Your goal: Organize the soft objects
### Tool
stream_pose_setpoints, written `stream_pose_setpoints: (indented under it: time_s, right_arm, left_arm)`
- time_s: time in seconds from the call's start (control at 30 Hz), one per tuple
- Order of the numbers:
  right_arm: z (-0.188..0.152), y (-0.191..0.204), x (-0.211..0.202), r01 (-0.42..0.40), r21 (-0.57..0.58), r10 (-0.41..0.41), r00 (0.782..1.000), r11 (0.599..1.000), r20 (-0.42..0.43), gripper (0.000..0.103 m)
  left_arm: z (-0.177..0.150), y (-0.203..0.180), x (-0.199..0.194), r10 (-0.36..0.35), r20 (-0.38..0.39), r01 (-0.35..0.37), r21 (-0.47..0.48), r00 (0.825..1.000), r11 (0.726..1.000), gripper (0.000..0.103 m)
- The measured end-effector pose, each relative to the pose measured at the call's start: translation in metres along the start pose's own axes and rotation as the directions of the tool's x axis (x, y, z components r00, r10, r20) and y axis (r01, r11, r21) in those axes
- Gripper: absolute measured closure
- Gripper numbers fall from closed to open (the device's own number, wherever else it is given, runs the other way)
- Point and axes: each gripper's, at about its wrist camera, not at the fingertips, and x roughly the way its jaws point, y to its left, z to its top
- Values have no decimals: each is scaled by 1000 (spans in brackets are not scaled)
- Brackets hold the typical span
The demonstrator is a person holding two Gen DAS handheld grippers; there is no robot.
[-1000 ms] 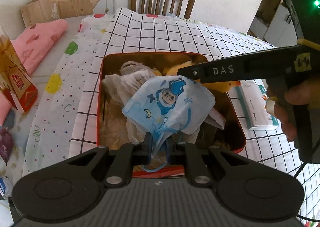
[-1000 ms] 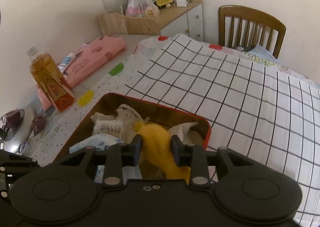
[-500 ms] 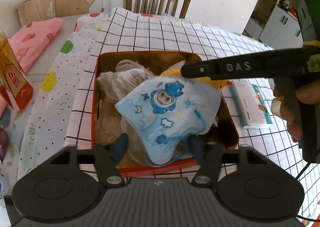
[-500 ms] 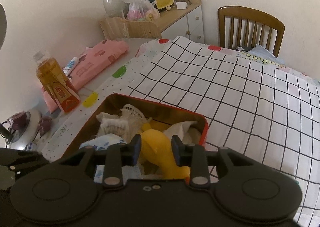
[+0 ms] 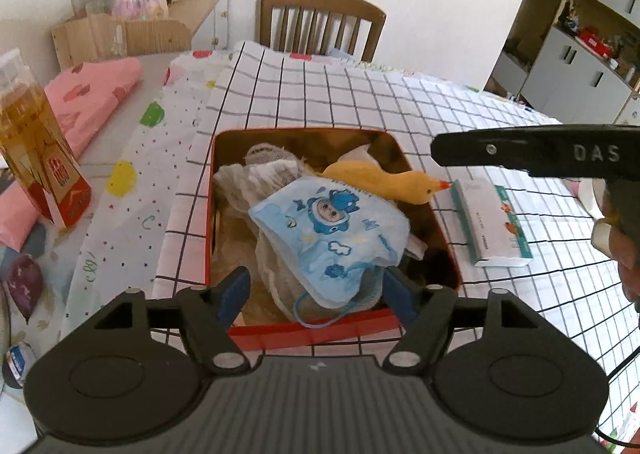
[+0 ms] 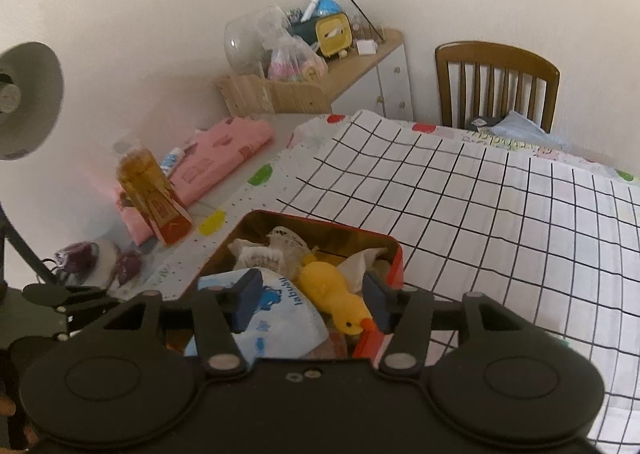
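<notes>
- Your left claw (image 5: 316,288) is wide, jaws just been opening; its pads stand clear either side of the blue cartoon-print face mask (image 5: 332,242), gripping nothing.
- Your right claw (image 6: 310,300) is partly open, jaws just been opening too; the yellow rubber duck (image 6: 334,294) sits between the pads, not pressed.
- Mask lies on top of the pile inside the red rectangular tin box (image 5: 308,332); its blue ear loop hangs over the near rim.
- Duck lies in the same box, far-right side, beak over the right rim.
- White gauze-like cloths (image 5: 260,177) are bundled under and behind the mask.
- Box sits on the black-grid white cloth (image 5: 360,93) on the table.
- White-and-teal flat packet (image 5: 490,228) lies just right of the box.
</notes>
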Motion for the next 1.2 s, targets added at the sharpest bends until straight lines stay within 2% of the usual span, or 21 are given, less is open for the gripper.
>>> stream_pose_setpoints:
  time_s: [0.27,0.4,0.57,0.9,1.07,1.2]
  right_arm:
    - [-11,2,-45,-28,-14,29,997,1000,72,40]
    - [-18,-3,-71,-33,-22,35,994,999,107,38]
    - [-31,-5,-98,-25,-63,33,991,998,130,30]
    - [-60,-12,-134,-32,-77,42,989,997,143,17]
    - [-70,-14,-149,-28,-73,40,984,997,175,2]
    - [-78,-12,-159,-18,-87,35,978,996,206,0]
  left_arm:
    - [0,-27,-30,13,95,-17,40,995,999,24]
    - [-2,-46,-43,11,126,-17,49,992,999,18]
    - [-7,-63,-57,-1,156,-6,39,988,999,18]
    - [-15,-80,-79,31,219,-31,-4,975,1000,5]
    - [-19,-87,-90,51,261,-50,-13,964,999,1]
    - [-23,-95,-98,78,289,-77,-12,954,997,1]
